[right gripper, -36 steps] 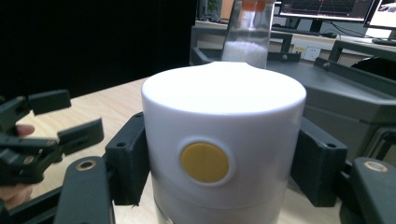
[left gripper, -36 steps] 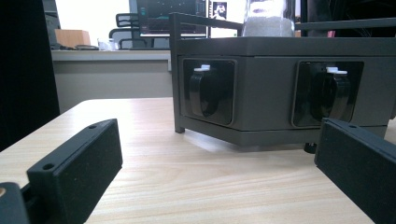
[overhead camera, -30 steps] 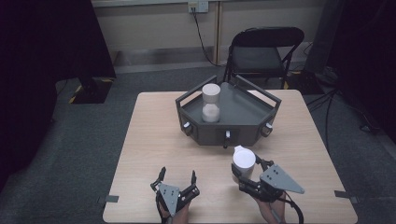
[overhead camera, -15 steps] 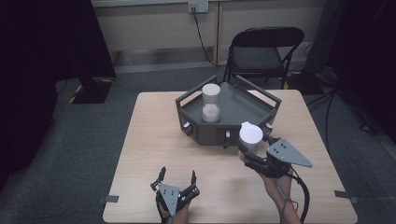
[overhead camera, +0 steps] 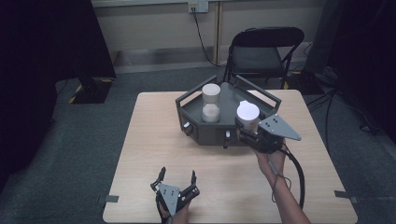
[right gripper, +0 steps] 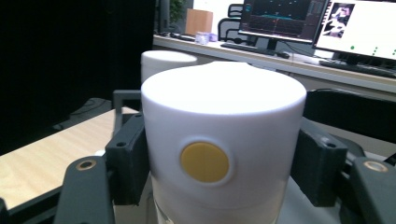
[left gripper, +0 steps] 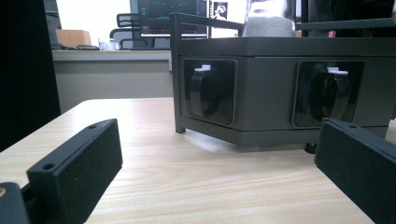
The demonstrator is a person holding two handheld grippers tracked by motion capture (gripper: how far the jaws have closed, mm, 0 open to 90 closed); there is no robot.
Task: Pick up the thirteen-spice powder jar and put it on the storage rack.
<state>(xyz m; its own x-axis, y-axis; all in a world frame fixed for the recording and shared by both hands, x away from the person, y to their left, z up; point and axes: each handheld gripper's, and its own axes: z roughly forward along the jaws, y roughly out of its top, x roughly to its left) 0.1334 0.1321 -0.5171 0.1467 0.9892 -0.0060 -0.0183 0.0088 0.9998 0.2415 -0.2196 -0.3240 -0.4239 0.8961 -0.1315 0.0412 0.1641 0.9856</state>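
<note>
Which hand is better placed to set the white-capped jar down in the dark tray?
The right. The right gripper is already shut on the white-capped jar, holding it at the dark tray front rim. The left gripper rests open and empty near the table's near edge.

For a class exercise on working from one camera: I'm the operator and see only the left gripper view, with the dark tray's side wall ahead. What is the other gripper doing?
Observer: The right gripper is shut on a white-lidded jar, held upright at the tray's near right wall.
Operator: Any mark on that jar?
Observer: Yes, the right gripper view shows a round yellow dot on the side of its lid.
Operator: Where is my own gripper on the table?
Observer: The left gripper sits open near the table's near edge, well apart from the tray.
</note>
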